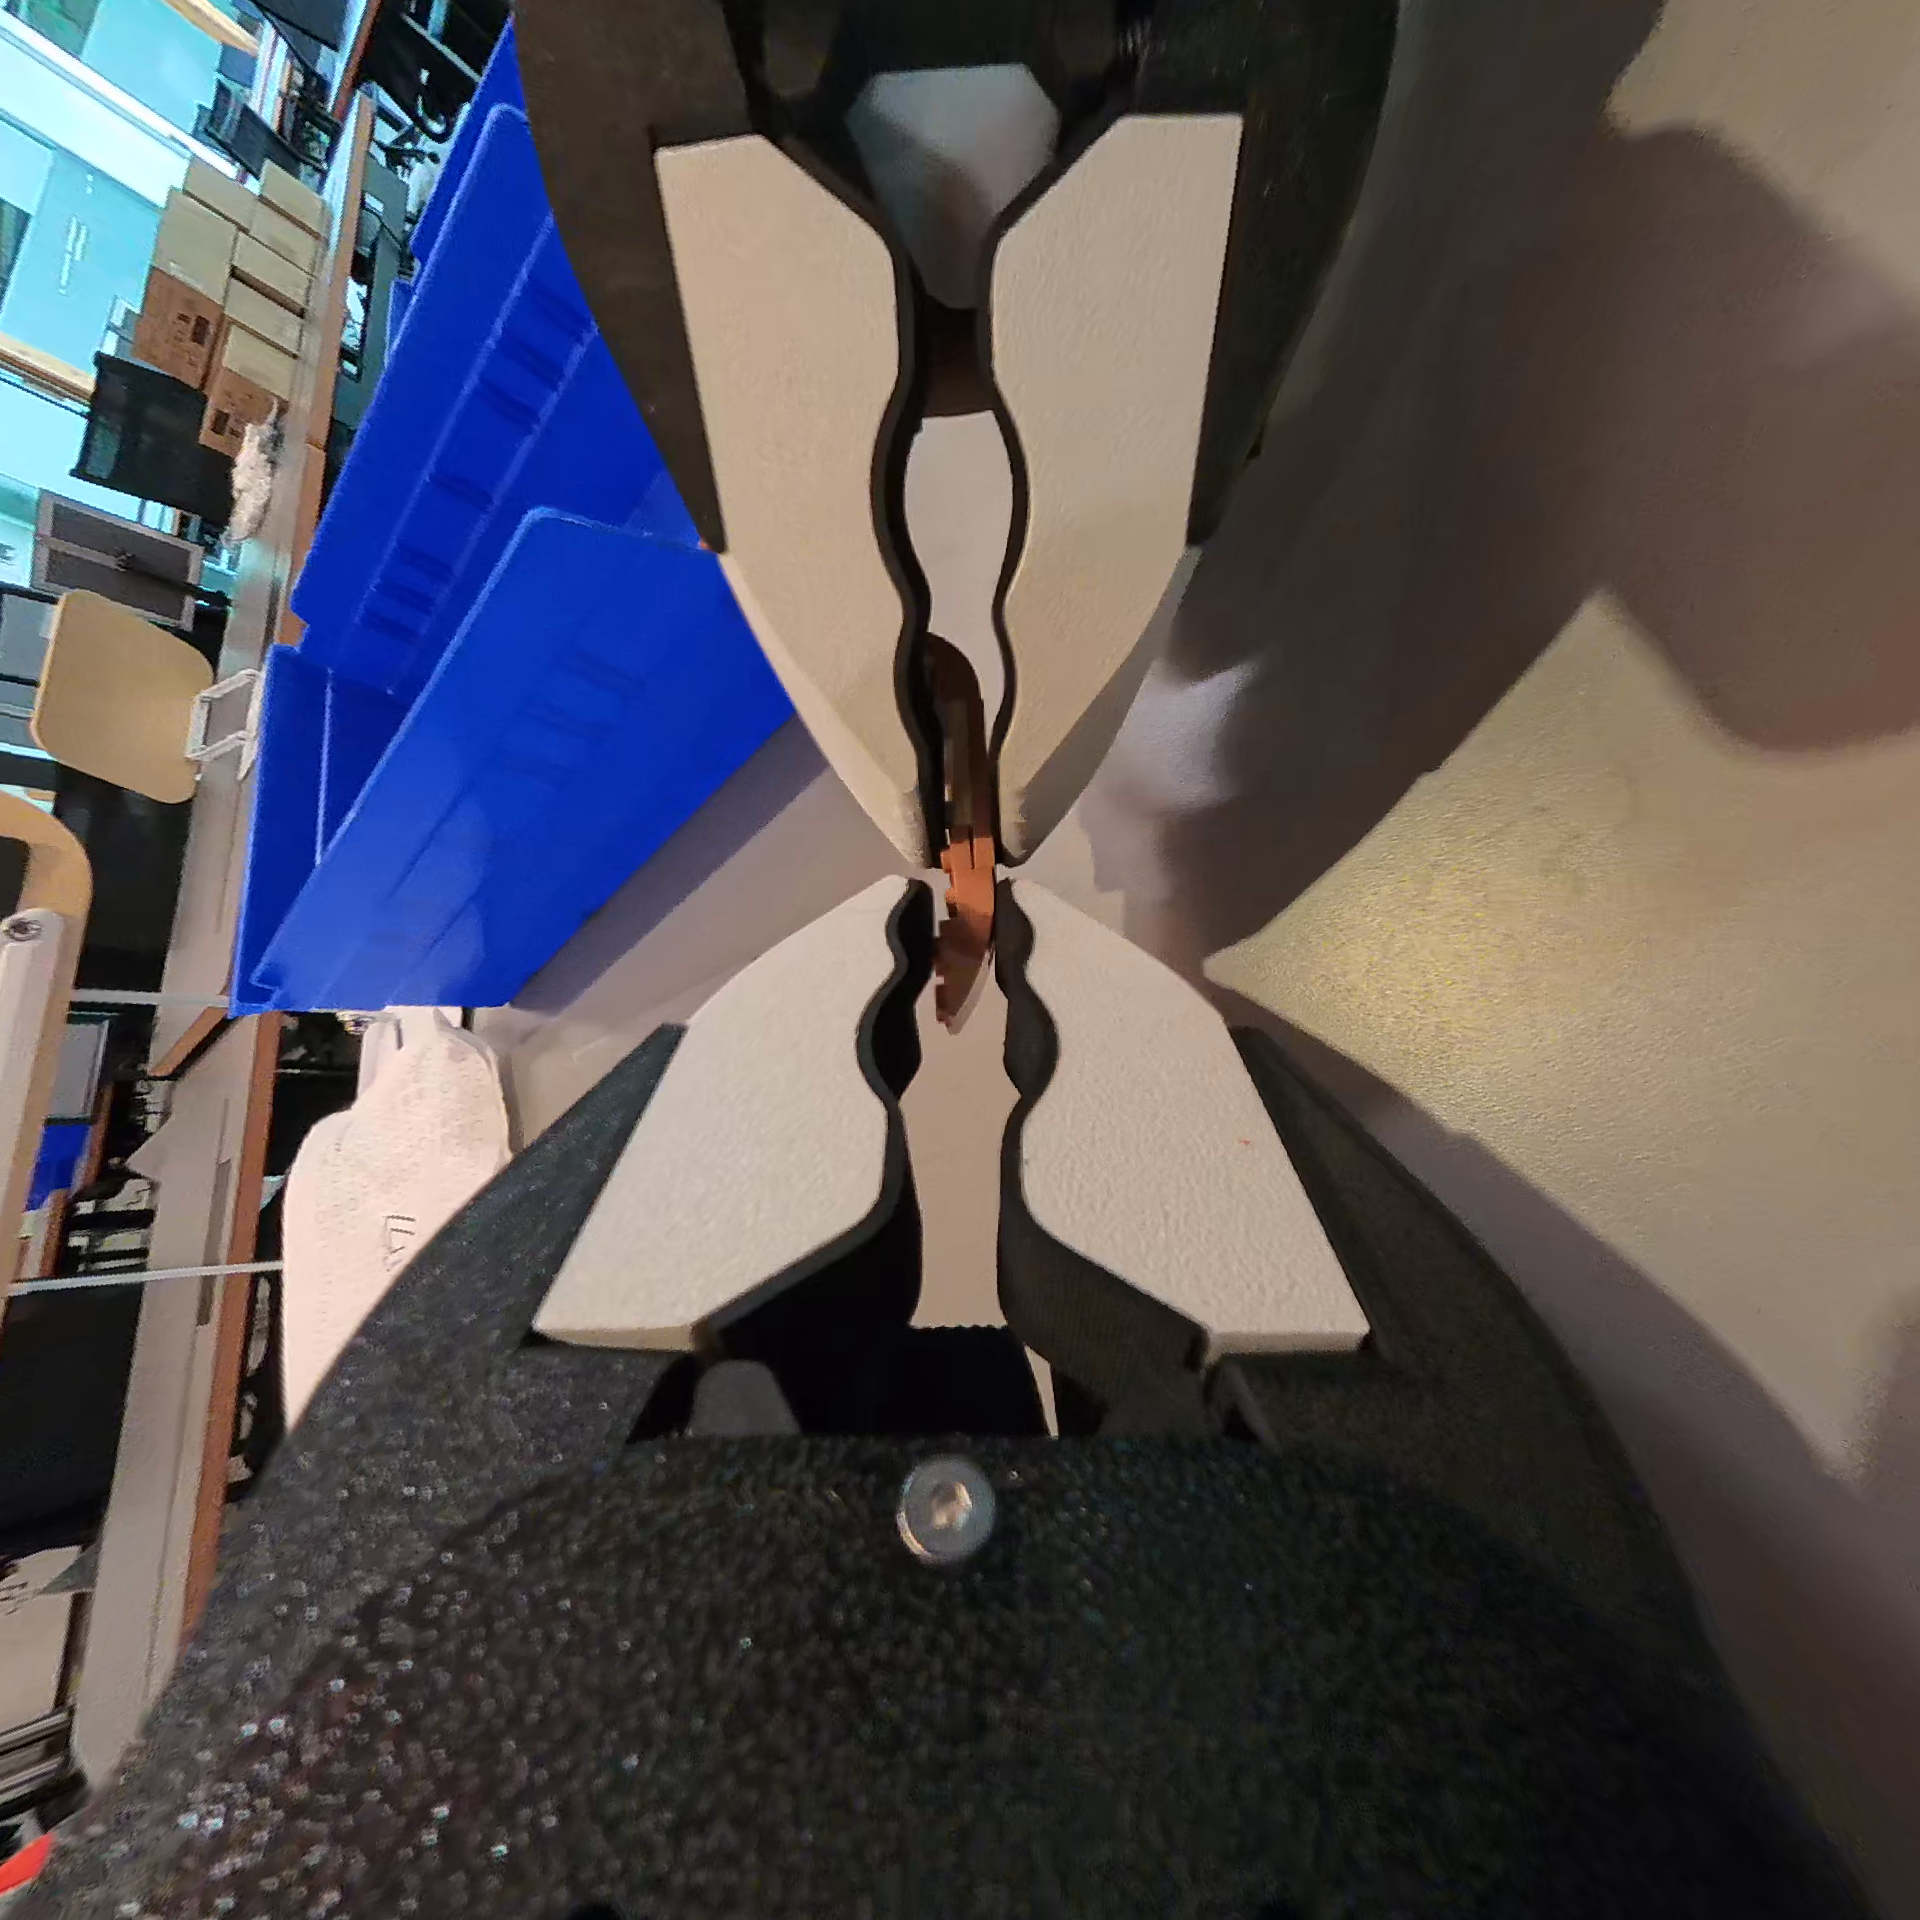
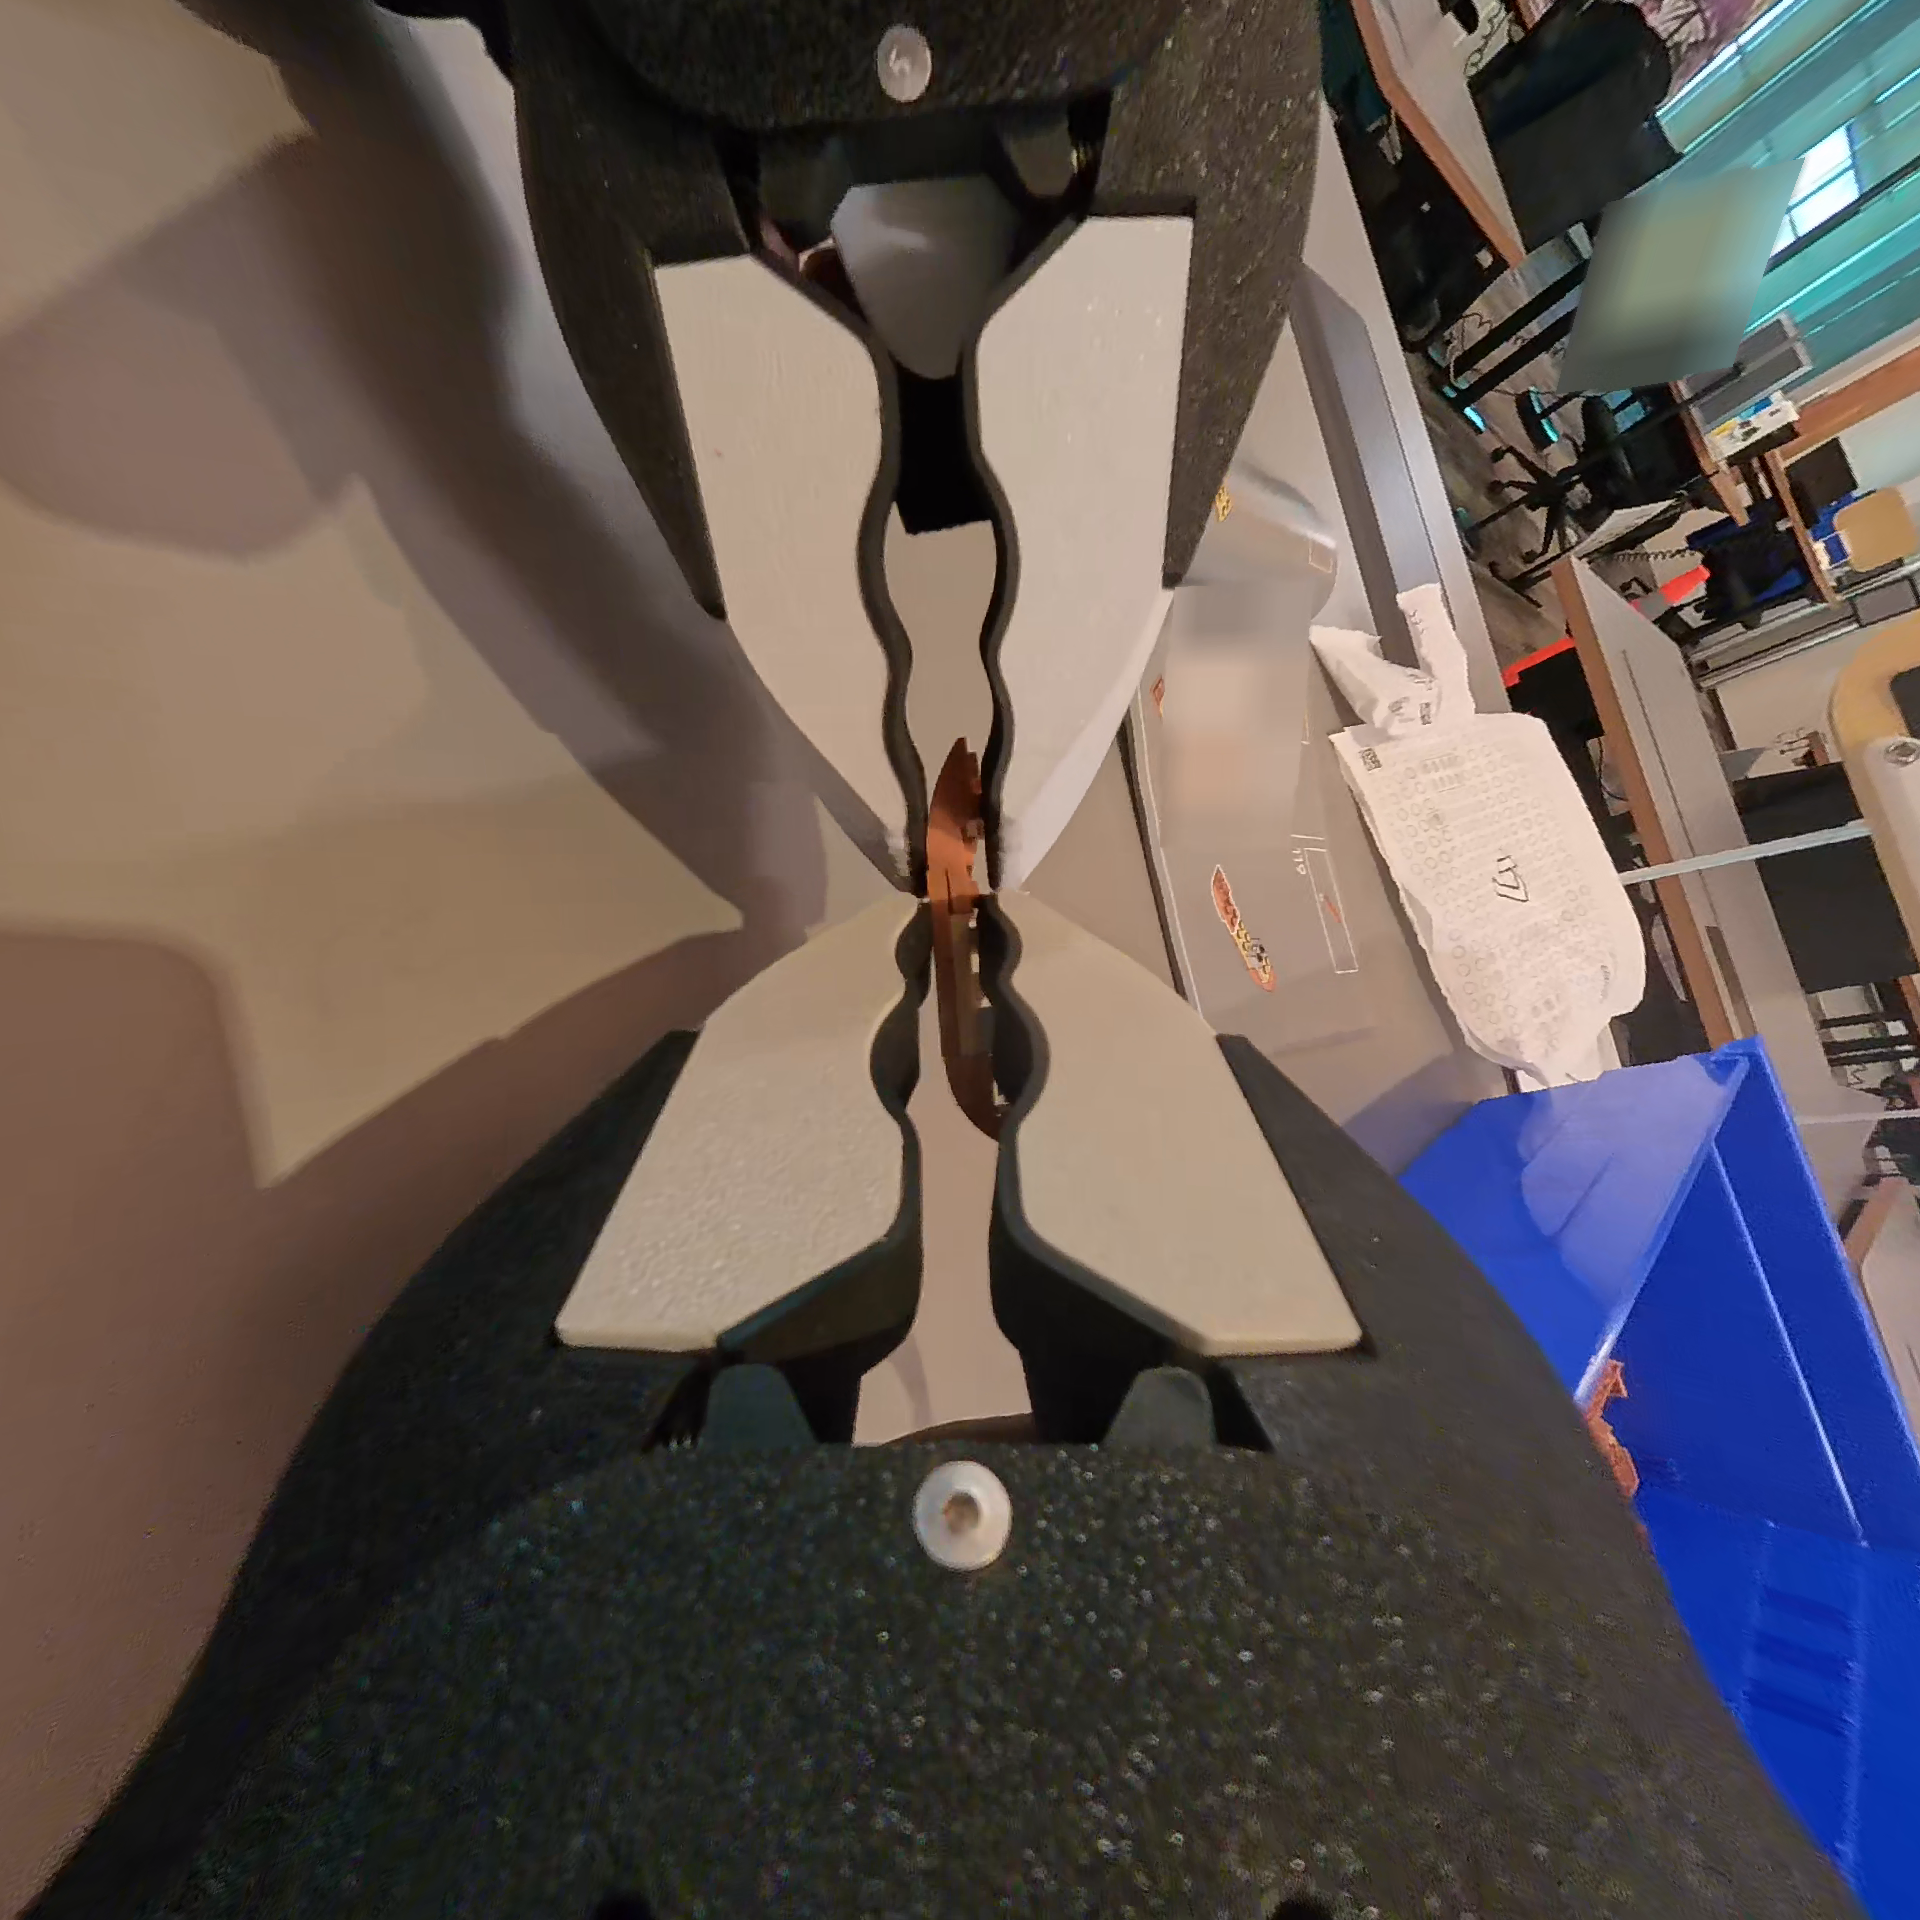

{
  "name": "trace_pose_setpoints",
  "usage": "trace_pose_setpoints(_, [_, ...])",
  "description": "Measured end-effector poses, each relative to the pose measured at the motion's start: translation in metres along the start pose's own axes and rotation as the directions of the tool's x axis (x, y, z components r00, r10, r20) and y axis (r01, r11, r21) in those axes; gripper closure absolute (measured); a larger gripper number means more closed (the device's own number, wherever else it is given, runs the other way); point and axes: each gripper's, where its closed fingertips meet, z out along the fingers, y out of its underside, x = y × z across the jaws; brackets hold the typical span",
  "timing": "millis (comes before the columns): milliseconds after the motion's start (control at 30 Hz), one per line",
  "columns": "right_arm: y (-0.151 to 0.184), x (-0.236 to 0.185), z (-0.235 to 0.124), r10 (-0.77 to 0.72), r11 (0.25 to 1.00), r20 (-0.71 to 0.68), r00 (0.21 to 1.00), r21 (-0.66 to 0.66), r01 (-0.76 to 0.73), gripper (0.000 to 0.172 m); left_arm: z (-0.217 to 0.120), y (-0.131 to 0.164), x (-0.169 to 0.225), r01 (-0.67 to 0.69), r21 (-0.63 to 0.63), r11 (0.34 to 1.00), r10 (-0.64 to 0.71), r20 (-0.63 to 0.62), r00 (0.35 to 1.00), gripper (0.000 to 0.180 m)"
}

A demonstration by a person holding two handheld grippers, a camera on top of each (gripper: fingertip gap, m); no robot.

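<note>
A thin brown studded toy plate, shaped like a boat hull (image 1: 971, 904), hangs above the pale table (image 1: 1558, 987) between two grippers that meet tip to tip. In the left wrist view my left gripper (image 1: 961, 899) reaches up from the bottom and is shut on the plate's near end. My right gripper (image 1: 961, 842) comes down from the top, closed on the far end. In the right wrist view my right gripper (image 2: 956, 920) is shut on the plate (image 2: 951, 997), which runs deep between its pads. The left gripper (image 2: 954, 873) holds the plate's pointed end.
Blue plastic bins (image 1: 499, 727) stand along the table's edge and show in the right wrist view (image 2: 1714, 1299). A torn white perforated bag (image 2: 1486, 883) lies on a grey printed sheet (image 2: 1247, 790). Shelves, boxes and chairs stand beyond. The tips of both grippers are at nearly the same place.
</note>
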Motion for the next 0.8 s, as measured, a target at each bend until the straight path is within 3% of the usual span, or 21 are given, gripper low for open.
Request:
trace_pose_setpoints(267, [-0.002, -0.005, 0.0, -0.044, 0.999, 0.018, 0.999, -0.013, 0.044, 0.164, -0.002, 0.0, 0.007, -0.002, -0.027, 1.0, 0.0, -0.07, 0.998, 0.17])
trace_pose_setpoints(400, [-0.003, 0.0, -0.001, -0.042, 0.999, -0.006, 0.999, -0.001, 0.042, 0.164, -0.002, -0.001, 0.001, 0.003, -0.014, 1.0, -0.003, -0.031, 1.0, 0.169])
trace_pose_setpoints(600, [-0.012, 0.01, -0.008, 0.03, 0.995, -0.042, 0.999, 0.093, -0.026, 0.164, -0.017, -0.01, -0.011, 0.084, 0.126, 0.988, -0.086, 0.006, 0.996, 0.147])
trace_pose_setpoints(800, [-0.026, 0.015, -0.016, 0.11, 0.973, -0.013, 0.994, 0.205, -0.105, 0.164, -0.026, -0.012, -0.017, 0.158, 0.232, 0.96, -0.159, -0.012, 0.987, 0.163])
